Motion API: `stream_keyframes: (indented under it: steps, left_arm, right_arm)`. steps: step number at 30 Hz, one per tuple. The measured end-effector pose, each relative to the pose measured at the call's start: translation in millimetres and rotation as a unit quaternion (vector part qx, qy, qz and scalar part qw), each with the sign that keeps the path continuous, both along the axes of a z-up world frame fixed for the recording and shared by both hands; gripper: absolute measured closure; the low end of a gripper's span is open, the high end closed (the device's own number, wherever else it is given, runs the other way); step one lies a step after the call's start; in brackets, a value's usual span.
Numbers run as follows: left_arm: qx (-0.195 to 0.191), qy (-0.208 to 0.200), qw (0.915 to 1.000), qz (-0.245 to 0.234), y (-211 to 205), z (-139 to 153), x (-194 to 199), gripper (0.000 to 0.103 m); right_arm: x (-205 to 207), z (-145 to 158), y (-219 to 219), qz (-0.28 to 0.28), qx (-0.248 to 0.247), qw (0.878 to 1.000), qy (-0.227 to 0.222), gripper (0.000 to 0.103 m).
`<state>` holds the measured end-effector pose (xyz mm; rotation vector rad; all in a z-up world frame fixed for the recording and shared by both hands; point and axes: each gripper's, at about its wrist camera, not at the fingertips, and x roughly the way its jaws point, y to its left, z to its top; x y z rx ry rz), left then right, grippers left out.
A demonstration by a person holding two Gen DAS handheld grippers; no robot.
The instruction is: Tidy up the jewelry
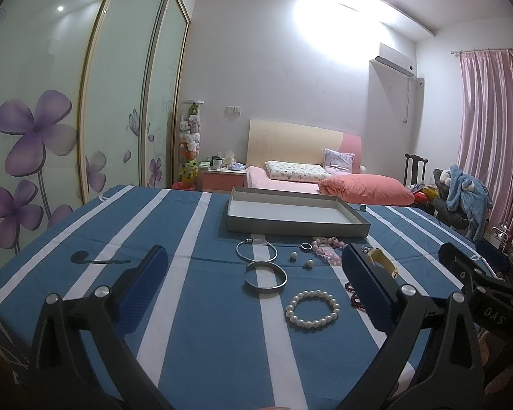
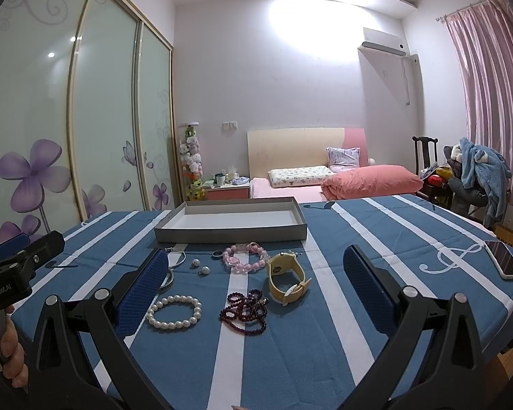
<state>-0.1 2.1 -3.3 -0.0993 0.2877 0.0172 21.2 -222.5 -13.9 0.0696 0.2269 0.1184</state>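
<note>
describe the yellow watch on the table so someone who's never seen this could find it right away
Start at the grey tray on the striped tablecloth. In front of its right end, right of the pink bead bracelet, lies the watch. It is the only yellow, strapped piece.

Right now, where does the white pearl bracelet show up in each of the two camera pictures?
Left wrist view: the white pearl bracelet lies low, right of centre, near the right finger of the left gripper.
Right wrist view: it lies low, left of centre, beside the left finger of the right gripper.
Shared landmark: the grey tray behind the jewelry.
</note>
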Motion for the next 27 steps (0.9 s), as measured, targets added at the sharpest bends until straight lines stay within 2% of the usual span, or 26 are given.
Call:
stream_keyframes:
  steps: [7, 11, 16, 21, 27]
  left_arm:
    - [0.000, 0.012, 0.9999, 0.003, -1, -6, 6, 0.004]
    - [0.001, 0.038, 0.9992, 0.011, 2, -13, 20, 0.004]
    - [-0.007, 0.086, 0.9961, 0.017, 7, -24, 41, 0.004]
    - [0.001, 0.142, 0.9897, 0.020, 7, -37, 62, 0.004]
    - [0.009, 0.184, 0.9829, 0.003, 3, -51, 82, 0.004]
  right_arm:
    - [8, -6, -1, 0.000, 0.000, 1.000, 0.012, 0.002]
    - [25, -11, -8, -0.002, 0.007, 0.999, 0.042, 0.002]
    - [63, -23, -18, -0.015, 0.006, 0.993, 0.117, 0.002]
    - [110, -40, -24, -0.010, 0.011, 0.978, 0.210, 0.002]
    - [145, -50, -22, -0.008, 0.008, 0.965, 0.261, 0.012]
